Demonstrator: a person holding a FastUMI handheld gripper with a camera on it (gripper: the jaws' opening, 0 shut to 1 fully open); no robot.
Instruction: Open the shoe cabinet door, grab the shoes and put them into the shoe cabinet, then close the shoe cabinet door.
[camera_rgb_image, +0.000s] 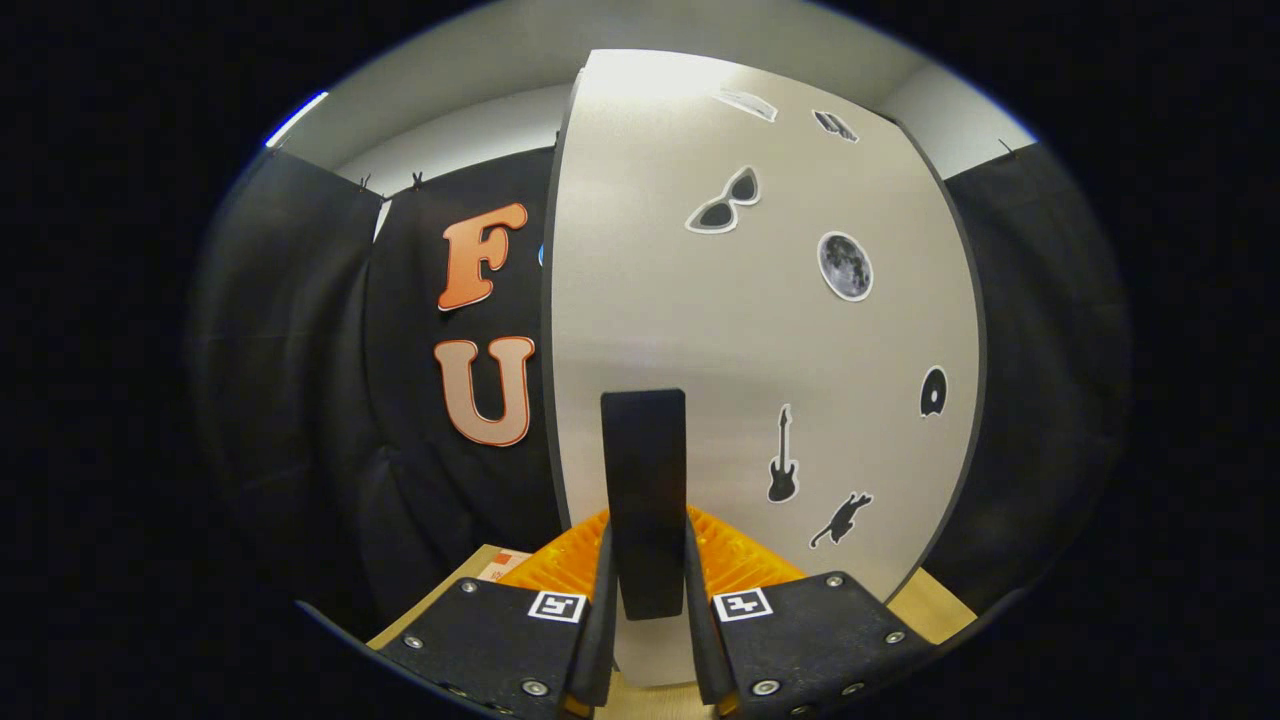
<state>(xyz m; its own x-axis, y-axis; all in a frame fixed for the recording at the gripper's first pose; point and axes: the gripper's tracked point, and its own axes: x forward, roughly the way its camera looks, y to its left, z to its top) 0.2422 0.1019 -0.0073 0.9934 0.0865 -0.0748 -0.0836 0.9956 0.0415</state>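
Observation:
The shoe cabinet door (760, 330) is a tall pale grey panel with dark edges and several small black stickers, and it stands right in front of me. A black vertical handle (645, 450) sticks out from its lower middle. My gripper (647, 570) is shut on this handle. Both fingers (598, 600) press on the handle's sides, and its upper end rises beyond the fingertips. I cannot tell whether the door stands ajar.
A light wooden surface (935, 612) runs under the cabinet and the gripper. A small white and red piece (505, 563) lies on it to the left of the fingers. Black cloth walls hang on both sides of the cabinet.

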